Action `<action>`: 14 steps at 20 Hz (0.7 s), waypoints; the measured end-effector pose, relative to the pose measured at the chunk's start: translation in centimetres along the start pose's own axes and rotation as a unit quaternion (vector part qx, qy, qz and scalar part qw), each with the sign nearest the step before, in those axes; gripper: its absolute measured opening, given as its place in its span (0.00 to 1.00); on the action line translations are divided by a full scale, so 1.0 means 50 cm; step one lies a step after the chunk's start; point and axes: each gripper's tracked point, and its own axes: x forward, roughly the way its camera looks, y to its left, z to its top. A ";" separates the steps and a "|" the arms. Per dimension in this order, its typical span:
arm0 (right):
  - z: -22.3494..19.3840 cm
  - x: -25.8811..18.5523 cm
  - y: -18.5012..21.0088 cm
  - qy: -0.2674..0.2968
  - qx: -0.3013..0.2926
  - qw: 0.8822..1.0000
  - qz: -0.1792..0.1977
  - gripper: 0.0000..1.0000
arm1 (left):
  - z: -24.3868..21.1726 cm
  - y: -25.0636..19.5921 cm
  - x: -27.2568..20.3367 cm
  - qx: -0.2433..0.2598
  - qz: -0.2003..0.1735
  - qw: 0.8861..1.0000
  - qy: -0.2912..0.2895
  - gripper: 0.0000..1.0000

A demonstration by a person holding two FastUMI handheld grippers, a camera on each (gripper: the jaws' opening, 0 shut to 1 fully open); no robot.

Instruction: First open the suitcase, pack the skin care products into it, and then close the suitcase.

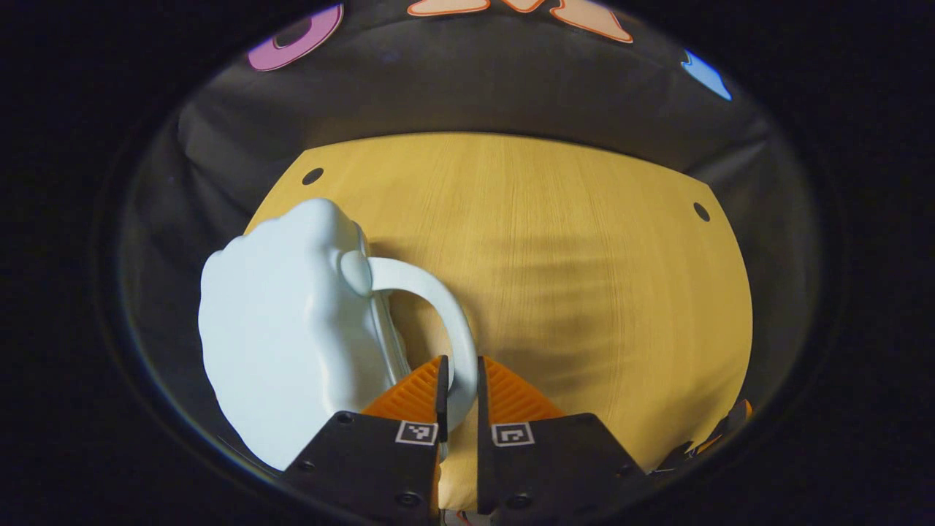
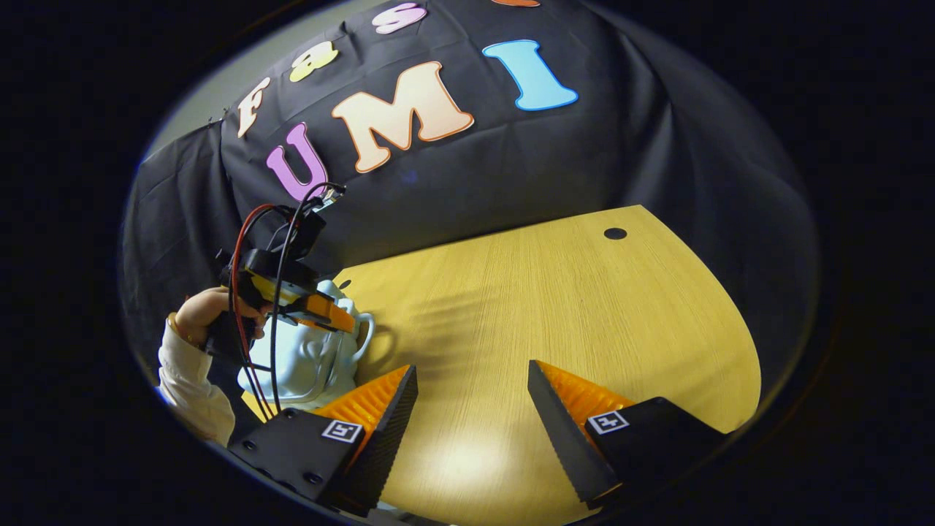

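A small pale blue suitcase [image 1: 285, 329] with a bumpy shell stands closed at the left of the wooden table [image 1: 584, 277]. Its white arched handle [image 1: 438, 299] runs down between my left gripper's fingers. My left gripper [image 1: 462, 380] is shut on that handle. In the right gripper view the suitcase [image 2: 307, 365] sits at the far left, with the left gripper [image 2: 343, 318] on its handle and a hand [image 2: 197, 310] in a white sleeve holding that gripper. My right gripper [image 2: 472, 398] hovers open over bare tabletop, right of the suitcase, with nothing between its fingers.
The table [image 2: 548, 292] has small round cable holes [image 2: 615, 234] near its far corners. Black cloth walls close it in at the back and sides. Red and black cables [image 2: 252, 307] loop off the left gripper.
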 end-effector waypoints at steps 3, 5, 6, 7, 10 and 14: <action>0.020 0.000 0.009 -0.010 0.005 1.000 0.004 0.95 | 0.022 -0.008 -0.050 0.033 -0.018 0.999 -0.033 0.19; 0.040 -0.004 0.023 -0.021 0.004 1.000 0.007 0.96 | 0.039 -0.014 -0.093 0.064 -0.011 0.995 -0.069 0.49; 0.052 -0.008 0.032 -0.028 0.002 1.000 0.010 0.95 | 0.050 -0.018 -0.120 0.073 -0.005 0.993 -0.091 0.67; 0.064 -0.012 0.040 -0.034 -0.001 0.999 0.015 0.95 | 0.059 -0.017 -0.152 0.086 -0.004 0.990 -0.114 0.77; 0.108 -0.029 0.066 -0.056 -0.018 0.998 0.026 0.96 | 0.095 -0.005 -0.265 0.117 0.023 0.973 -0.198 0.81; 0.195 -0.078 0.095 -0.117 -0.055 0.991 0.022 0.96 | 0.124 -0.031 -0.415 0.097 0.005 0.940 -0.327 0.83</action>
